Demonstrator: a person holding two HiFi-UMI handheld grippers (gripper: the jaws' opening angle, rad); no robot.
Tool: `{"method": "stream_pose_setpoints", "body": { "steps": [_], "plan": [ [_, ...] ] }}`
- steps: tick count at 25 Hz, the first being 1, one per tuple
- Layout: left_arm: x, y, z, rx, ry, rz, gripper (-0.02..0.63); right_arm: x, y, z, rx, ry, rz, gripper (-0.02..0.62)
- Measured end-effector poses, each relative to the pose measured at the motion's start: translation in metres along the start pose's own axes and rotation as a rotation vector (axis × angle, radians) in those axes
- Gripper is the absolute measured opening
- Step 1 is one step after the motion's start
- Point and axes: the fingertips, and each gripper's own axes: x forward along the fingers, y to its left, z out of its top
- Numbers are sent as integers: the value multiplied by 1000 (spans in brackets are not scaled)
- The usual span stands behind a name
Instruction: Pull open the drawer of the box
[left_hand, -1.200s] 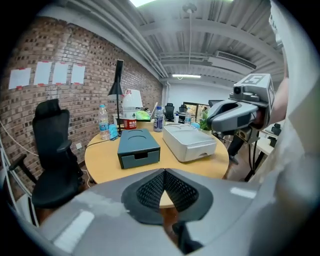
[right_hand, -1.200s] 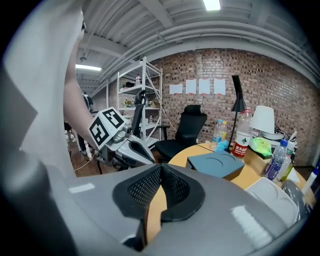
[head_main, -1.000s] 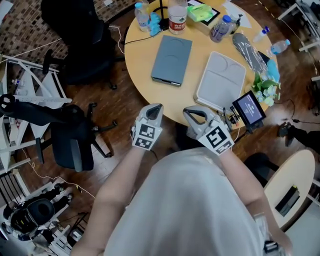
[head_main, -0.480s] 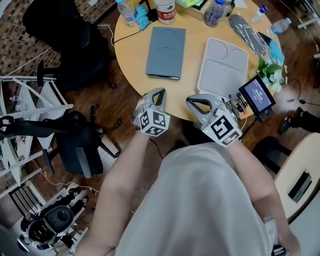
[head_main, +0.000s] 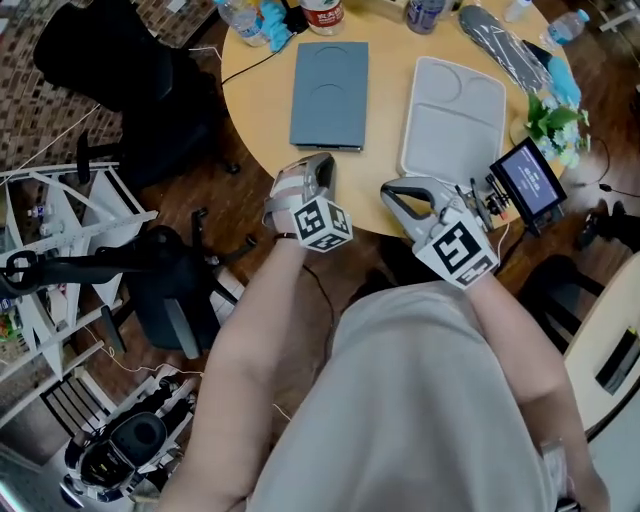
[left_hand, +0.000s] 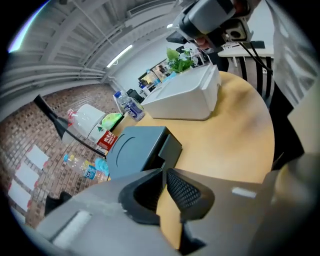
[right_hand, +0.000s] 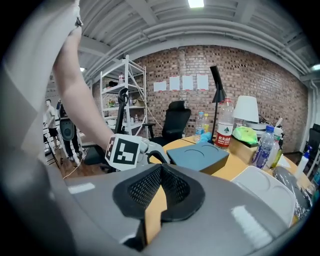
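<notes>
A flat grey-blue box lies on the round wooden table, its drawer side shut and facing me. Beside it lies a white box. My left gripper hovers at the table's near edge, just short of the grey-blue box. Its jaws have just been opening and stand a crack apart with nothing between them. My right gripper is held over the table edge before the white box, jaws together and empty. The right gripper view shows the grey-blue box ahead.
Bottles, a lamp and clutter line the table's far side. A small screen and a plant sit at its right rim. Black office chairs, a white rack and a second table surround me.
My left gripper has rolled, its marker cube turning, and has sunk toward the table edge near the grey-blue box. The right gripper has shifted only a little.
</notes>
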Motion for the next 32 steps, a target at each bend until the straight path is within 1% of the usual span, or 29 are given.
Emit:
{"method": "stream_pose_setpoints", "body": {
  "steps": [5,7,8,15,17,19,20,22,24,28,32],
  "plan": [
    [9,1,5,135,36,13,60,-6,-4,-1,12,-12,-10,2],
    [14,-2,3,180,60,3,90,-7,-6,-2,21,-14,-15,2],
    [16,-3,1,200,73,-1,109,-8,-6,-2,26,-19,-15,2],
    [19,-5,-4,303,130,31,126,-8,-1,0,45,-57,2,2],
    [20,-6,-5,308,142,28,132,-7,1,0,46,-61,5,2],
    [21,-6,-5,294,150,16,120,-5,1,1,55,-73,7,2],
    [21,-6,-4,281,155,9,114,-6,1,-1,50,-59,11,2],
    [20,-7,-3,261,166,-4,121,-7,2,-4,41,-36,19,2],
    [18,-8,-3,262,174,-12,122,-7,4,-2,40,-38,23,2],
    [16,-7,-3,302,175,-13,118,-8,3,3,49,-67,19,2],
    [20,-6,-2,355,178,0,123,-10,2,1,52,-67,15,2]
  ]
}}
